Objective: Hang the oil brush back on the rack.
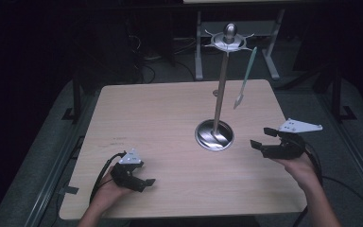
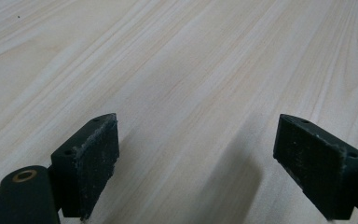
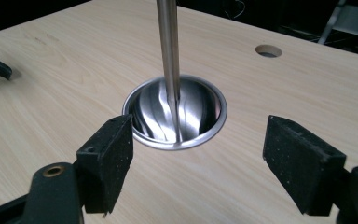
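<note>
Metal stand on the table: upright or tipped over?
Upright. The metal stand has its round base flat on the table, pole vertical, and a utensil hangs from its top.

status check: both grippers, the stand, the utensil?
Left gripper open, empty, near table edge. Right gripper open, facing stand base. Green utensil hanging from the top. Nothing between.

A metal stand [image 1: 214, 135] rises upright from a round shiny base right of the table's centre — a pale green utensil [image 1: 244, 81] hangs from its hooked top ring, blade down.
</note>
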